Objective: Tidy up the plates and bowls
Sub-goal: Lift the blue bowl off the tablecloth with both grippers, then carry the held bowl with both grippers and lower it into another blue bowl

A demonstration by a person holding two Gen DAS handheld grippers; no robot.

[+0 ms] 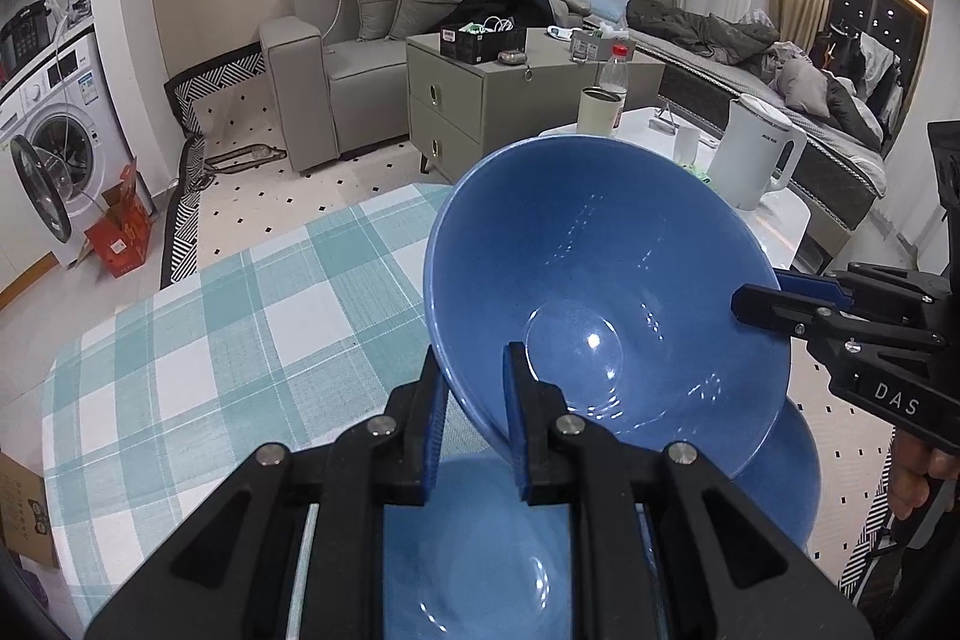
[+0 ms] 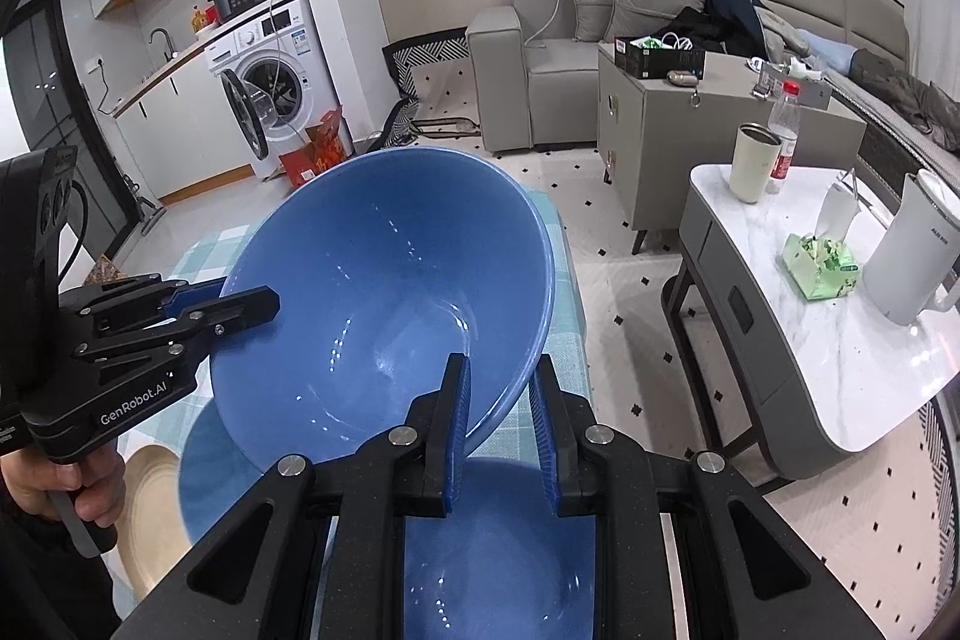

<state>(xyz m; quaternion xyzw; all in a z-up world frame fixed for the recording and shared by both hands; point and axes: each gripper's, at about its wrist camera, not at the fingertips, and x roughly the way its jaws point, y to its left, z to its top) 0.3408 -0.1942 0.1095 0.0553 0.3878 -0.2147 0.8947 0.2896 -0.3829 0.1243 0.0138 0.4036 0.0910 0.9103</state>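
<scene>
A large blue bowl (image 1: 606, 292) hangs tilted in the air above the table, carried between the two grippers, its open side facing the cameras and its glossy inside catching small highlights. The left gripper (image 1: 477, 400) is clamped tight on the bowl's rim at the near left edge, one blue-padded finger inside the bowl and the other outside against its underside. The right gripper (image 2: 501, 400) pinches the opposite side of the rim in the same way, its jaws closed onto the wall of the bowl; in the left wrist view it reaches in from the right with its finger lying across the rim, and a hand (image 1: 918, 478) grips its handle below. In the right wrist view the left gripper comes in from the left, held by a hand (image 2: 54, 484) at the lower left edge. Directly beneath the raised bowl sits a second blue bowl (image 2: 498, 550), upright on the table, partly hidden behind the gripper bodies. A pale plate (image 2: 150, 514) lies just beside it at the left of the right wrist view. The table carries a checked cloth (image 1: 198, 340) in pale green and white. Beyond it, well apart, a marble-topped side table (image 2: 840, 340) holds a white kettle (image 2: 912, 256), a cream tumbler (image 2: 753, 163) and a bottle (image 2: 786, 136) with a red cap.
</scene>
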